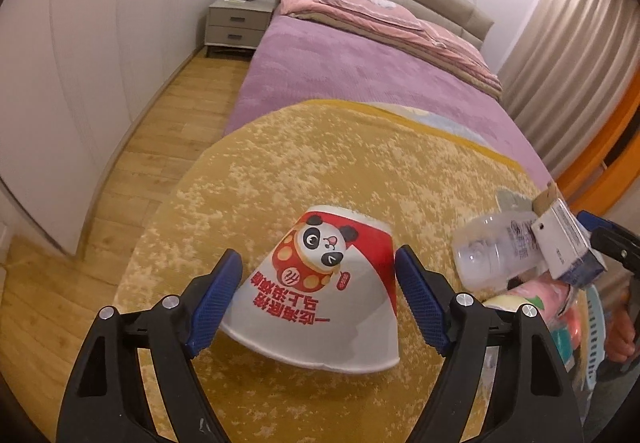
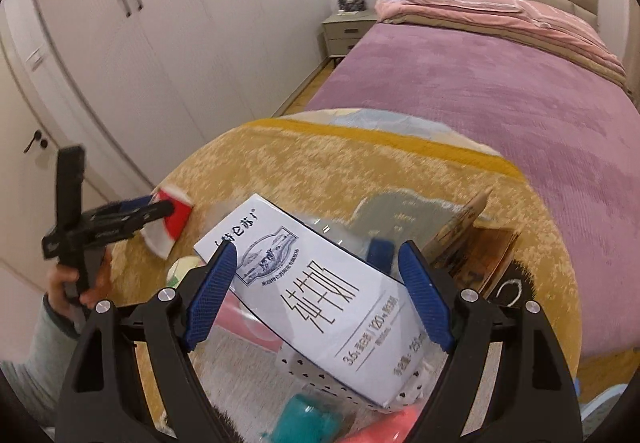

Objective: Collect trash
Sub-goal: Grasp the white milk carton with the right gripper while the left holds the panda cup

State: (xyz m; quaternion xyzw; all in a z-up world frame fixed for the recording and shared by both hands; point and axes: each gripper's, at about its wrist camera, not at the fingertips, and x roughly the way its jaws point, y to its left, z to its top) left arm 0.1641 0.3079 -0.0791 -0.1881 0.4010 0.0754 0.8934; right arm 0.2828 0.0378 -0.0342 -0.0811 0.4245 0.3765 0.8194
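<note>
The left gripper point(image 1: 318, 299) is clamped on an inverted white paper cup with a red panda print point(image 1: 320, 291), just above the round yellow rug point(image 1: 320, 147). To its right, the right gripper point(image 2: 316, 295) grips a white rectangular milk carton point(image 2: 320, 295) above a pale blue basket point(image 1: 596, 327) of mixed trash, with a clear plastic bottle point(image 1: 492, 255) beside the carton.

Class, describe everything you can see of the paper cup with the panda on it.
The paper cup is white with a red band, a cartoon panda and red Chinese lettering. It looks like thin coated paper, undented. It is upside down and tilted, wide rim toward the camera, above the yellow blanket. The left hand-held gripper clamps its sides.
</note>
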